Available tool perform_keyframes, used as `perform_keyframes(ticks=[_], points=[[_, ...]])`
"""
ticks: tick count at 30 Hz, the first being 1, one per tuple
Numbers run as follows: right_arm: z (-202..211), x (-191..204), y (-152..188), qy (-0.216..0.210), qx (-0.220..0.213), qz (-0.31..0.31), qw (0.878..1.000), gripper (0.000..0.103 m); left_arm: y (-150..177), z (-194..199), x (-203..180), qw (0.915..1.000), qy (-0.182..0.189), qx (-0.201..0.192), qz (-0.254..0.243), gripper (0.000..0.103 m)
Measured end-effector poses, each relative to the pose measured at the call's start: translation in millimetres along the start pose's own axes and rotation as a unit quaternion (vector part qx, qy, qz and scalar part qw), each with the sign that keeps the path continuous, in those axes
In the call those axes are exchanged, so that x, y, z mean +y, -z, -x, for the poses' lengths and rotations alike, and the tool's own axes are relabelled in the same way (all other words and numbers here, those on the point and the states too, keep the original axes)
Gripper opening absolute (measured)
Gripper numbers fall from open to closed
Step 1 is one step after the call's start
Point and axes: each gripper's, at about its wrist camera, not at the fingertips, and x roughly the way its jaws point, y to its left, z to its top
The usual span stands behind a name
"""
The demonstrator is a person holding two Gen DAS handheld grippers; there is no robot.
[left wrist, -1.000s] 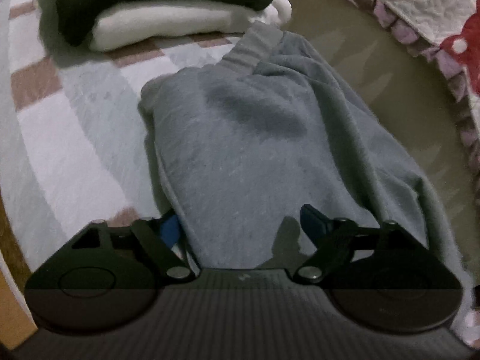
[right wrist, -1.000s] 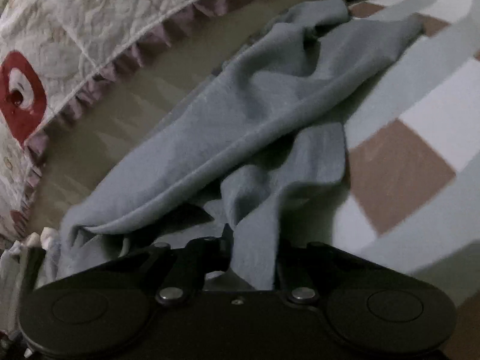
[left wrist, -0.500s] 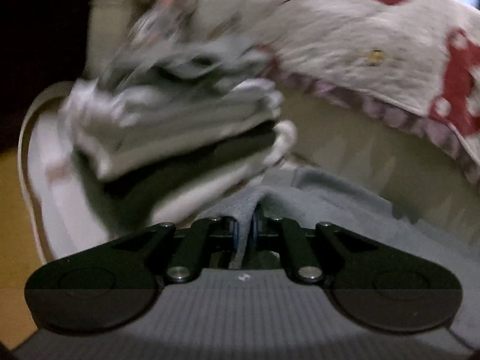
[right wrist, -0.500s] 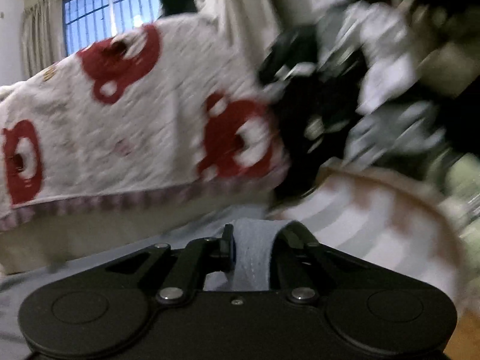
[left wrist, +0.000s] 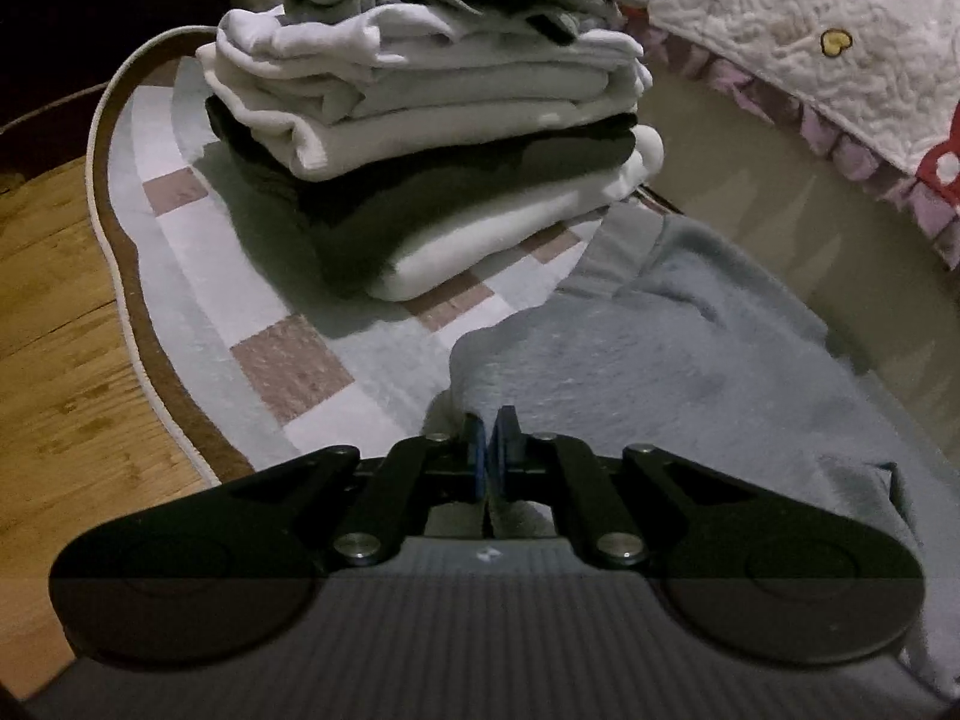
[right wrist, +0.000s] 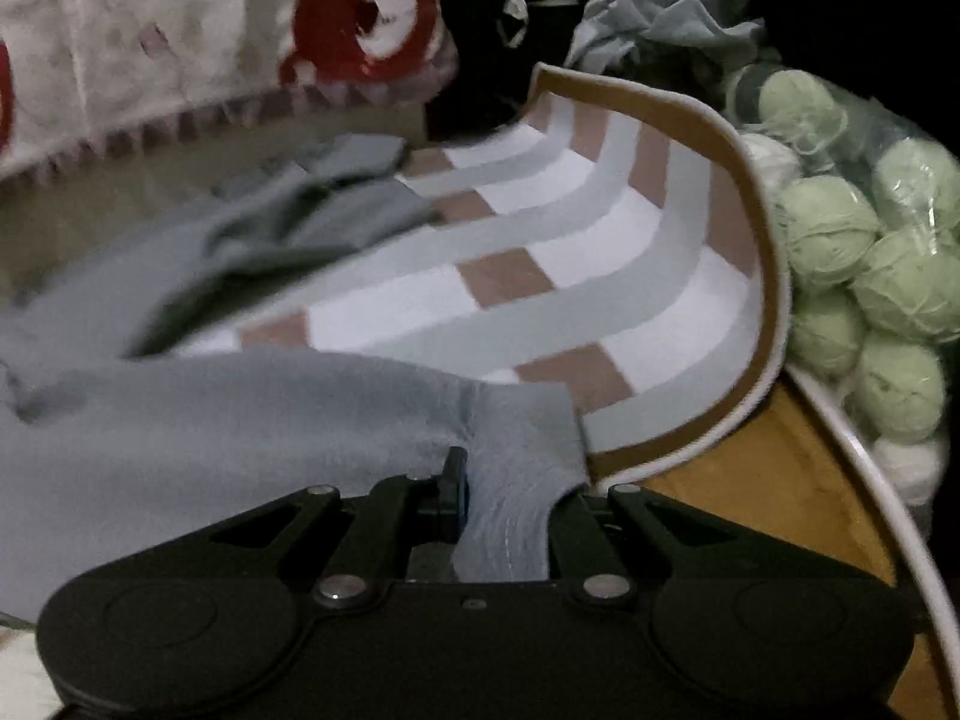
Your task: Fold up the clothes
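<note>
A grey fleece garment (left wrist: 672,372) lies on a checked rug (left wrist: 282,360), spreading right toward the bed. My left gripper (left wrist: 492,438) is shut at the garment's near left edge; a thin bit of grey cloth seems pinched between the blue pads. In the right wrist view the same grey garment (right wrist: 240,420) stretches to the left, and my right gripper (right wrist: 504,480) is shut on a thick fold of its edge. A stack of folded white, black and grey clothes (left wrist: 432,138) stands on the rug beyond the left gripper.
A quilted bedspread with red prints (left wrist: 810,36) hangs along the bed at the right. Wooden floor (left wrist: 54,360) lies left of the rug's brown border. A bag of pale green yarn balls (right wrist: 858,264) and a heap of dark clothes (right wrist: 660,18) sit past the rug's far edge.
The left gripper, open over the garment a second ago, has shut. Both grippers swung up and came back down low over the rug, the right still holding the grey cloth.
</note>
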Motion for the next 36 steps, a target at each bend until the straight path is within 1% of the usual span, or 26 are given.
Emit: perform_keyframes(ticks=[1, 3, 6, 8, 9, 11, 12, 14, 15, 16, 17, 18, 19, 20, 21, 22, 23, 24, 25, 26, 27, 28, 30, 32, 35, 36], points=[[7.5, -3.0, -4.9, -0.013, -0.001, -0.007, 1.0, 0.005, -3.1, 0.3, 5.1, 0.9999, 0.004, -0.003, 0.012, 0.004], [24.4, -8.1, -12.6, -0.017, -0.011, -0.018, 1.0, 0.005, -9.6, 4.8, 15.2, 0.9993, 0.017, -0.012, 0.032, 0.003], [60.1, -10.1, -26.9, -0.031, -0.052, -0.049, 0.997, 0.004, -22.7, 24.5, 20.9, 0.9975, 0.053, -0.041, 0.025, 0.003], [86.5, -9.6, -37.9, -0.078, -0.074, -0.044, 0.993, 0.004, -28.5, 37.9, 24.5, 0.9966, 0.053, -0.06, 0.016, 0.003], [94.2, -10.7, -41.1, -0.092, -0.068, -0.043, 0.993, 0.004, -29.4, 41.8, 27.5, 0.9969, 0.041, -0.066, 0.01, 0.003], [96.0, -12.3, -35.7, -0.081, -0.029, -0.035, 0.996, 0.004, -27.7, 40.3, 36.4, 0.9977, 0.003, -0.067, 0.005, 0.003], [95.1, -12.9, -32.1, -0.075, -0.005, -0.029, 0.997, 0.004, -25.7, 33.4, 40.5, 0.9982, -0.02, -0.056, 0.001, 0.003], [68.9, -11.8, -9.6, -0.057, 0.093, -0.002, 0.994, 0.005, -22.5, 15.6, 44.5, 0.9982, -0.054, -0.023, -0.008, 0.004], [53.7, -11.5, 3.9, -0.049, 0.144, 0.008, 0.988, 0.007, -20.9, 6.8, 42.5, 0.9973, -0.071, -0.004, -0.019, 0.008], [37.3, -10.0, 17.5, -0.048, 0.191, 0.018, 0.98, 0.011, -19.6, 1.9, 40.8, 0.9959, -0.086, 0.003, -0.029, 0.012], [26.0, -5.5, 29.0, -0.047, 0.214, 0.037, 0.975, 0.014, -18.9, 2.7, 37.9, 0.9943, -0.099, -0.004, -0.039, 0.018], [15.8, -1.3, 39.1, -0.045, 0.232, 0.054, 0.97, 0.015, -19.1, 7.5, 31.9, 0.9921, -0.113, -0.018, -0.052, 0.019], [12.1, 1.5, 41.4, -0.043, 0.232, 0.061, 0.97, 0.02, -19.8, 15.1, 24.6, 0.9893, -0.124, -0.038, -0.067, 0.02], [9.5, 3.4, 42.6, -0.042, 0.231, 0.064, 0.97, 0.027, -20.3, 24.2, 16.1, 0.9888, -0.116, -0.054, -0.077, 0.028], [12.8, 0.9, 37.5, -0.056, 0.222, 0.05, 0.972, 0.029, -20.7, 34.1, 6.4, 0.9899, -0.093, -0.067, -0.084, 0.036], [16.5, -1.8, 32.2, -0.069, 0.212, 0.036, 0.974, 0.036, -21.1, 44.0, -3.2, 0.9902, -0.07, -0.08, -0.091, 0.039], [22.8, -5.2, 25.5, -0.079, 0.199, 0.028, 0.977, 0.04, -20.0, 50.6, -14.3, 0.9912, -0.037, -0.082, -0.097, 0.042], [29.2, -8.6, 18.6, -0.088, 0.185, 0.02, 0.979, 0.041, -15.8, 50.9, -28.7, 0.9922, 0.009, -0.067, -0.104, 0.042], [35.9, -11.8, 10.0, -0.094, 0.17, 0.02, 0.981, 0.043, -7.5, 46.1, -46.5, 0.9909, 0.057, -0.041, -0.114, 0.042], [41.3, -16.1, -0.3, -0.097, 0.151, 0.02, 0.984, 0.049, 4.9, 38.6, -65.9, 0.9872, 0.099, -0.011, -0.125, 0.042], [44.6, -20.5, -8.4, -0.097, 0.135, 0.015, 0.986, 0.051, 19.3, 30.6, -85.4, 0.9814, 0.135, 0.019, -0.135, 0.042], [47.5, -25.8, -16.7, -0.098, 0.12, 0.009, 0.988, 0.054, 36.7, 22.6, -106.9, 0.9727, 0.167, 0.05, -0.153, 0.042], [43.6, -43.3, -29.7, -0.108, 0.1, -0.022, 0.989, 0.06, 79.9, 7.8, -154.7, 0.9476, 0.216, 0.112, -0.207, 0.042], [25.4, -63.8, -36.8, -0.114, 0.09, -0.056, 0.988, 0.06, 130.4, -2.2, -201.8, 0.9156, 0.247, 0.157, -0.276, 0.042], [-27.0, -81.9, -27.7, -0.109, 0.124, -0.093, 0.982, 0.06, 190.4, -6.0, -253.9, 0.876, 0.274, 0.183, -0.352, 0.042], [-44.1, -87.6, -24.1, -0.106, 0.135, -0.106, 0.979, 0.06, 204.8, -7.2, -266.9, 0.8659, 0.283, 0.19, -0.366, 0.042]])
